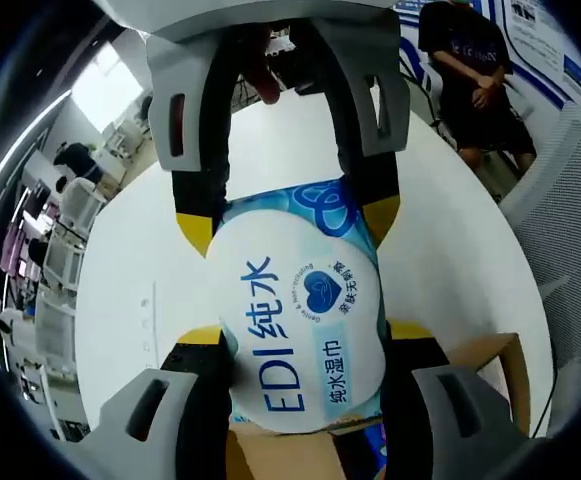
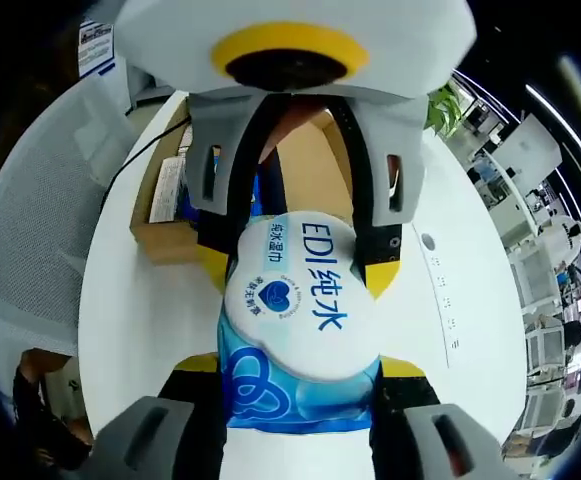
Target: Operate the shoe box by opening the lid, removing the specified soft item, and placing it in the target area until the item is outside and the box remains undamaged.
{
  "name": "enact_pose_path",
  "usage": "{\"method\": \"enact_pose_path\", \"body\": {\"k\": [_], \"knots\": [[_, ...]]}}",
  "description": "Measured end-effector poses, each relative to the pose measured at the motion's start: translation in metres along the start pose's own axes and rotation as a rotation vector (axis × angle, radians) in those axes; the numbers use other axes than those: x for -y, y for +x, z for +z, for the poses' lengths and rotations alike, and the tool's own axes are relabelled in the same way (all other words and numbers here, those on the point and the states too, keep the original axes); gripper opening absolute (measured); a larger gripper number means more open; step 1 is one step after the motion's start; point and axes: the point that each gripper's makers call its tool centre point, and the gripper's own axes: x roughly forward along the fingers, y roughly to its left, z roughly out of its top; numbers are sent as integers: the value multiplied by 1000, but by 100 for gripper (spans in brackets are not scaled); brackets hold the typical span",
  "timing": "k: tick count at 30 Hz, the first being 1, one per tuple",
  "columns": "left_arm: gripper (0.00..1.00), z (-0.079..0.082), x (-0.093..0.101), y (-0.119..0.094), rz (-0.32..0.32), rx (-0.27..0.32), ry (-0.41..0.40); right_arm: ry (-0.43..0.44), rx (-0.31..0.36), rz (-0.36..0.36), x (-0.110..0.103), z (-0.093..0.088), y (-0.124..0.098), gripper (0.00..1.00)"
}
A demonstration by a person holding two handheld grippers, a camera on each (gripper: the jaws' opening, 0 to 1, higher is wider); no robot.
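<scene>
A soft blue-and-white pack of wet wipes hangs above the white table, held from both ends. My left gripper is shut on its near end, yellow fingertips pressing its sides. The right gripper comes in from the top and is shut on the far end. In the right gripper view, the same pack sits between my right gripper and the left gripper opposite. The brown cardboard shoe box lies open on the table behind the pack; its flap shows below.
The round white table spreads under everything, its edge close by. A person in dark clothes sits beyond the table. A mesh chair stands at the table's side. Office desks fill the background.
</scene>
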Motion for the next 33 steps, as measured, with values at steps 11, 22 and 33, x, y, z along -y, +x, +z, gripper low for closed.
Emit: {"method": "enact_pose_path", "body": {"k": [11,22,33], "knots": [[59,-20,-12,11,-6,-33,-28,-7,1,27,12,1,21,54],[59,-32,-18,20,-9,-59,-53,-26,-9,45,22,-2,37,54],[59,-44,-20,31,-14,-77,-84,-36,-16,67,26,-7,53,54]]}}
